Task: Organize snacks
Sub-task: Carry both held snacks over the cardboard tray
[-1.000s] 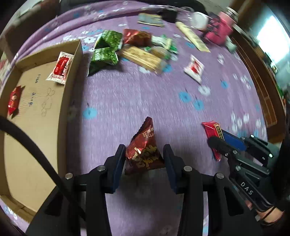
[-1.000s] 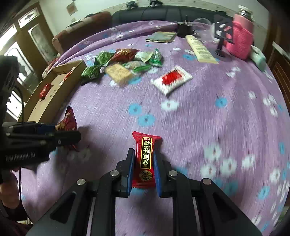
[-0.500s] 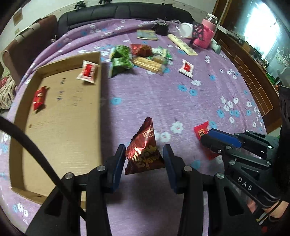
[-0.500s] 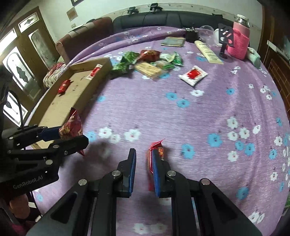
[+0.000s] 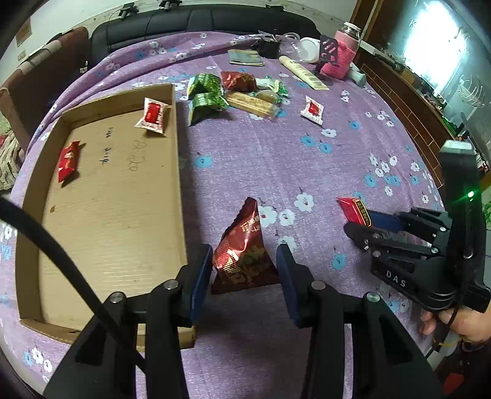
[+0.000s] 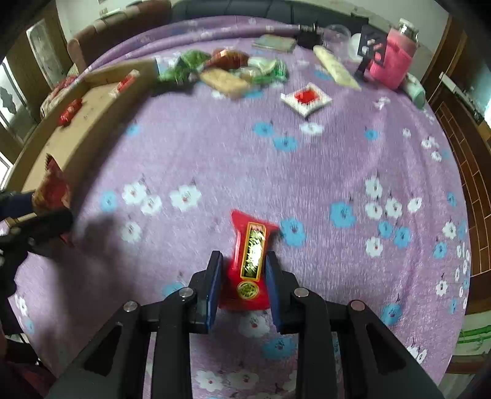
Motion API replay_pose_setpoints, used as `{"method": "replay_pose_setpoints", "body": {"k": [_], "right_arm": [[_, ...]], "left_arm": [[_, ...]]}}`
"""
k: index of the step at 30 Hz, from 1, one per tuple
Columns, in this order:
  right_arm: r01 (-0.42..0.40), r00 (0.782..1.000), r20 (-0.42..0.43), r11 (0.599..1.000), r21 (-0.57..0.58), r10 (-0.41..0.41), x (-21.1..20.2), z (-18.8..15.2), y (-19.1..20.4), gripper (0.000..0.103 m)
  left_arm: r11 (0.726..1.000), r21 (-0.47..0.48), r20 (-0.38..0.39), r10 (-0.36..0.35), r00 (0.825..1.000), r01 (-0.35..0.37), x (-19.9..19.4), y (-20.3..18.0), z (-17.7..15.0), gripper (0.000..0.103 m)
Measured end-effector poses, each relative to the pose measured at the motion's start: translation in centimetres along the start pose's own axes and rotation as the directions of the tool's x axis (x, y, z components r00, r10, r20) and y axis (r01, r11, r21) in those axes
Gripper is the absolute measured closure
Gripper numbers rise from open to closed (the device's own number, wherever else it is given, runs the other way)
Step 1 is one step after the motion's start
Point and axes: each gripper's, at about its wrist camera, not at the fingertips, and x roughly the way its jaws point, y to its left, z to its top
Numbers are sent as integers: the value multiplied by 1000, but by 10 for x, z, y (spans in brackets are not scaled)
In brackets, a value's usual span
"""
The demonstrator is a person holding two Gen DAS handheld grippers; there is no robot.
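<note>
Snacks (image 5: 242, 245) beside cardboard tray rim (image 5: 181, 196)

A home living room: a black sofa (image 5: 214, 23) runs behind the tabletop (image 5: 276, 159), which wears a purple flowered cloth. A brown armchair (image 5: 46, 67) stands left of the sofa, wooden cabinets (image 5: 408, 101) to its right, and a glazed door (image 6: 40, 58) beyond the armchair.

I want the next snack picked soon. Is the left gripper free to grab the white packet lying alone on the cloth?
Probably not yet: the left gripper is shut on the dark red triangular pouch, though nothing blocks the white packet.
</note>
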Motion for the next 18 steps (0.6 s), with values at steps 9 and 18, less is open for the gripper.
{"method": "replay_pose_setpoints", "body": {"k": [9, 18], "right_arm": [[6, 1000, 0, 1000, -4, -6, 1, 0, -2, 87], [-51, 997, 61, 999, 2, 51, -31, -2, 14, 87]], "left_arm": [[999, 37, -13, -20, 1000, 21, 6, -21, 4, 58], [999, 39, 5, -23, 1000, 23, -2, -23, 8, 58]]}}
